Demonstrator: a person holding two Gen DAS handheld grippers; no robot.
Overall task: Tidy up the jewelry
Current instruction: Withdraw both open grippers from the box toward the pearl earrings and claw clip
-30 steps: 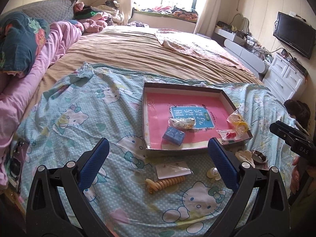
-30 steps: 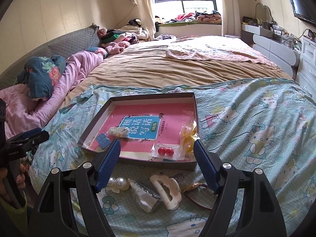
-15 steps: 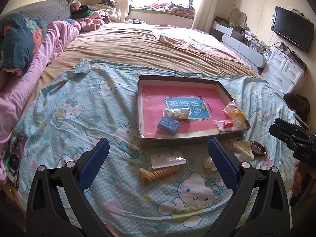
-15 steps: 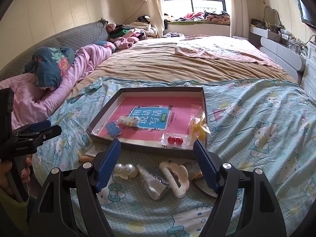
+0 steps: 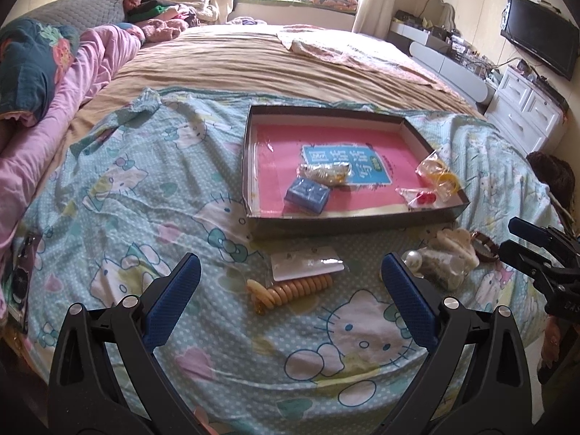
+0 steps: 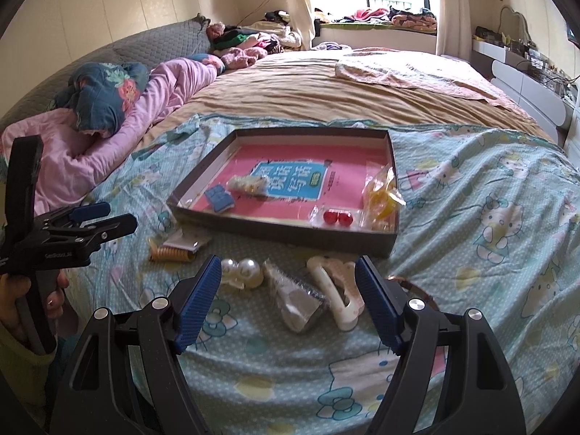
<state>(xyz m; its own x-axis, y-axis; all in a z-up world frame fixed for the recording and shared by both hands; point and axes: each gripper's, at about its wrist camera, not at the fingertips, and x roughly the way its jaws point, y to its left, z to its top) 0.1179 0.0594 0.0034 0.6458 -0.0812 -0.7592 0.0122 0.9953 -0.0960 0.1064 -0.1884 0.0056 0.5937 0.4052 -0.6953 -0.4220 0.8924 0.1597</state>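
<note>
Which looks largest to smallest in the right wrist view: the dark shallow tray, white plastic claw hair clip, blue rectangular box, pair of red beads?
1. Dark shallow tray
2. White plastic claw hair clip, though it lies nearer the camera
3. Blue rectangular box
4. Pair of red beads

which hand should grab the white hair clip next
Right. The right tool is open with the clip lying just ahead between its fingers. The left tool faces the yellow coil, with the clip off to its side.
</note>
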